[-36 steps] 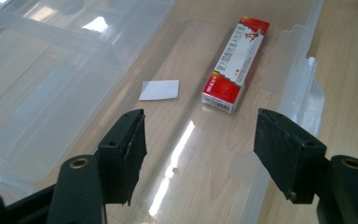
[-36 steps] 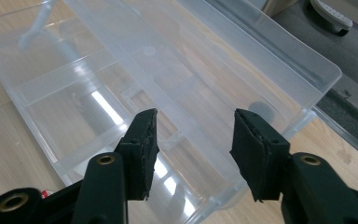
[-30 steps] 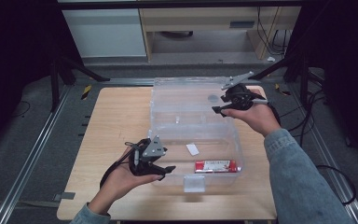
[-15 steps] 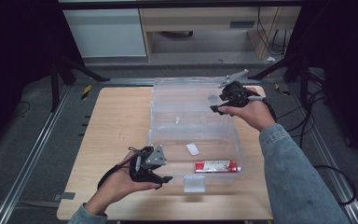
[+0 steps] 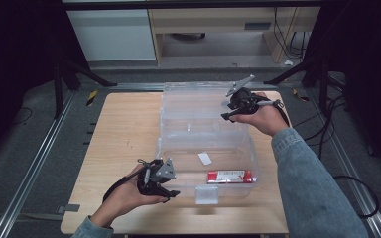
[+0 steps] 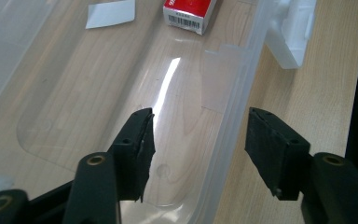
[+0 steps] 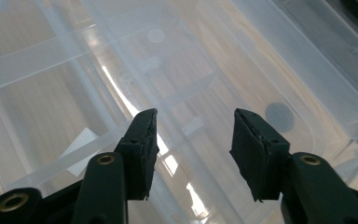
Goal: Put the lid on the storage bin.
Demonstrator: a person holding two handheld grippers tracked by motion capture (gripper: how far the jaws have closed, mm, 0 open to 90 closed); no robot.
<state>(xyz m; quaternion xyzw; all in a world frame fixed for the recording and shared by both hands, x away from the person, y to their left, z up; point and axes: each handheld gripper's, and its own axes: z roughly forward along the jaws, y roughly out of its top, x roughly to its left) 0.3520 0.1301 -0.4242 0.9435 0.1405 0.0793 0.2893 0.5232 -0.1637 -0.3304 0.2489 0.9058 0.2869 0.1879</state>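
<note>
Left gripper (image 5: 171, 191) unmoved at clear box (image 5: 250, 148) front wall, right gripper (image 5: 226, 110) nudged left

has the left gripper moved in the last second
Yes. The left gripper has slid back toward the table's near edge, slightly away from the clear box's front-left corner.

Dim surroundings, lit table (image 5: 124, 134) — soft blur; glare streaks the clear box (image 6: 168, 88).

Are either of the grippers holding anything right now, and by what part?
Nothing is held. The left gripper is open astride the clear box's near wall; the right gripper is open over its lid.
</note>
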